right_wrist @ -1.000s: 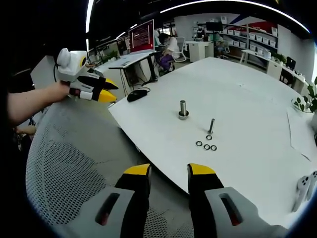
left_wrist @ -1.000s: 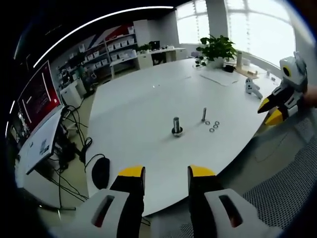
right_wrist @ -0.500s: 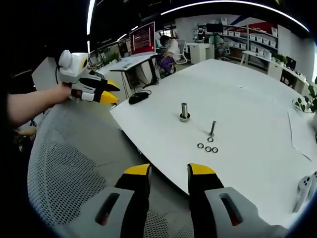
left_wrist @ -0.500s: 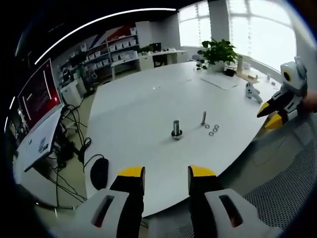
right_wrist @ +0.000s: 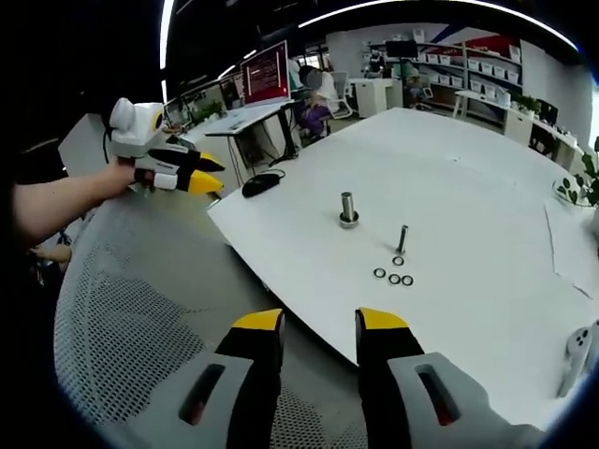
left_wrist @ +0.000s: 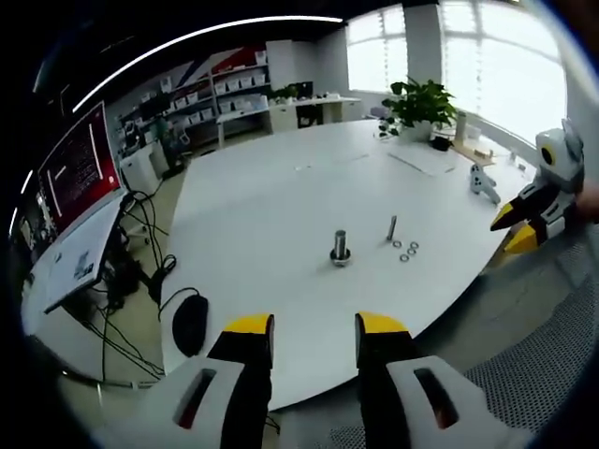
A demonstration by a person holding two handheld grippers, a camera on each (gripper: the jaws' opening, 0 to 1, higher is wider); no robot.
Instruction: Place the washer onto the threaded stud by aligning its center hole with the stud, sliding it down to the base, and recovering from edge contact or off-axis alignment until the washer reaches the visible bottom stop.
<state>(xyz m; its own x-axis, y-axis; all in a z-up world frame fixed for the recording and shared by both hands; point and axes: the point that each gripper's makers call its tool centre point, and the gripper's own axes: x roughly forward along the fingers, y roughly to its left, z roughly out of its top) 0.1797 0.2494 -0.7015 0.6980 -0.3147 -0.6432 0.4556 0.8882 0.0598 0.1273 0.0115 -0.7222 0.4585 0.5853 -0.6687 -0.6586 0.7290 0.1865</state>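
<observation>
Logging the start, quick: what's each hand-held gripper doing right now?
Left hand-held gripper: open, holding nothing.
Right hand-held gripper: open, holding nothing.

A big white bench lies ahead of the jaws in both views. On it stands a thick stud on a round base, straight out past the left jaws. Just beside it, off to the right, a thin bolt stands up. Small washers lie flat near the bolt's foot. In the right gripper view the washers lie closer to the jaws than the bolt. A potted plant and a sheet of paper sit at the far side.
</observation>
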